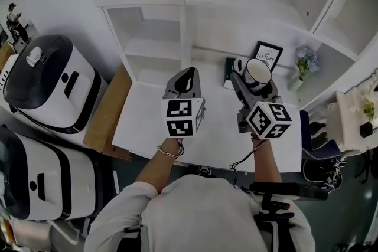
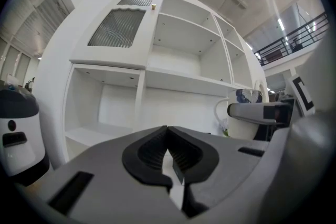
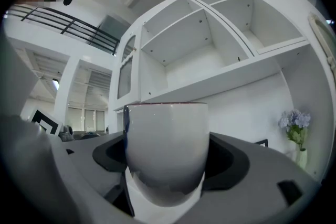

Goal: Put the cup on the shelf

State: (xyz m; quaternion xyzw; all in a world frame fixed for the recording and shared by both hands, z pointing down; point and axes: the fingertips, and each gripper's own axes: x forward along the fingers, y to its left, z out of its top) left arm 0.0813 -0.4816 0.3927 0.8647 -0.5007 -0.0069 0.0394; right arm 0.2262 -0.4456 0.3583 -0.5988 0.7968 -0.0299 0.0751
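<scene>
Because the white cup should arrive rim-up, the right gripper pinches it upright by its sides in front of the shelf unit; the left gripper, jaws pressed together on nothing, hangs alongside.

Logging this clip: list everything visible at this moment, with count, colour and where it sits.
cup: 1, white, in the right gripper's jaws, above the table
table: 1, white, in front of the person
shelf unit: 1, white, behind the table
framed print: 1, black frame, at the foot of the shelf unit
flowers: 1 bunch in a vase, blue, right of the print
green item: 1, just behind the cup; kind unclear
machines: 2, white and black, on the floor at left
cardboard: 1, brown, between the machines and the table
left gripper: grey, jaws shut, empty, over the table
right gripper: grey, jaws shut on the cup
</scene>
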